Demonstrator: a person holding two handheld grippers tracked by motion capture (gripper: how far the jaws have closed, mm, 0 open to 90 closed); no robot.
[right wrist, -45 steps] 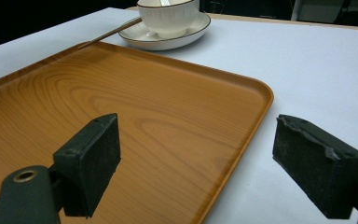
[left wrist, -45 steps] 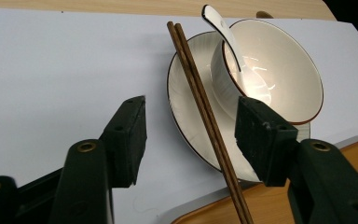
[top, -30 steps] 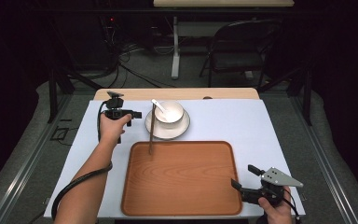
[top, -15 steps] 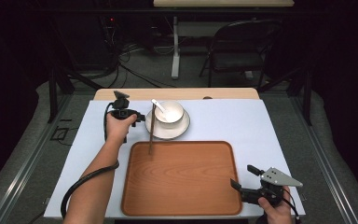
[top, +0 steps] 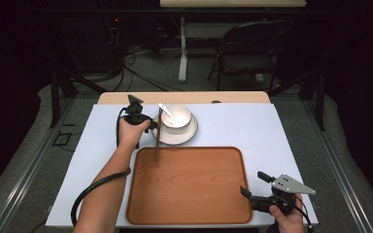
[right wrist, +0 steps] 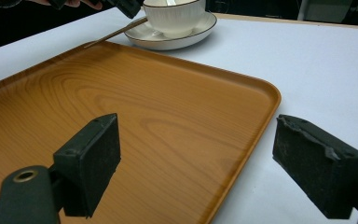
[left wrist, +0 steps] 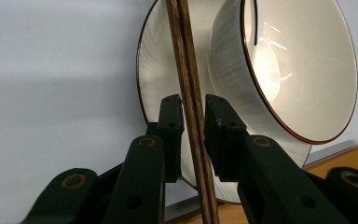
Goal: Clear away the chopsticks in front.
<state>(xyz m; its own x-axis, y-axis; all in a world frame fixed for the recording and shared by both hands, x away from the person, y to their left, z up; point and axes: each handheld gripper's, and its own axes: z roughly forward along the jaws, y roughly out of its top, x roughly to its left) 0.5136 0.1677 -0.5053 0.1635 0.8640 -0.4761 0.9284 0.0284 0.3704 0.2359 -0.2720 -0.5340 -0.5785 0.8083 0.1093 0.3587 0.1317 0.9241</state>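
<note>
**Left gripper at chopsticks; right gripper released at tray corner**

1. Worktop (top: 272,131): covered by a pale sheet. A wooden tray (top: 194,187) lies on the near middle of it. Just beyond the tray's far left corner stands a white saucer (top: 187,136) carrying a white bowl (top: 178,116) with a dark rim line. A white spoon (top: 165,110) rests in the bowl, its handle pointing up and to the left.

2. Chopsticks (top: 158,133): a dark wooden pair, held side by side. In the high view they run from beside the bowl down over the saucer's left edge, the lower tip over the far left part of the tray.

3. Left gripper (top: 148,127): positioned left of the saucer, held in the person's left hand (top: 131,132). In the left gripper view its jaws stand close on either side of the chopsticks (left wrist: 191,107). Whether the pads press on the wood cannot be told.

4. Right gripper (top: 255,187): located at the near right corner of the tray, held in the right hand (top: 286,216). In the right gripper view its jaws are spread wide and grasp nothing; one stands over the tray (right wrist: 121,121), the other over the pale sheet beside it.
</note>
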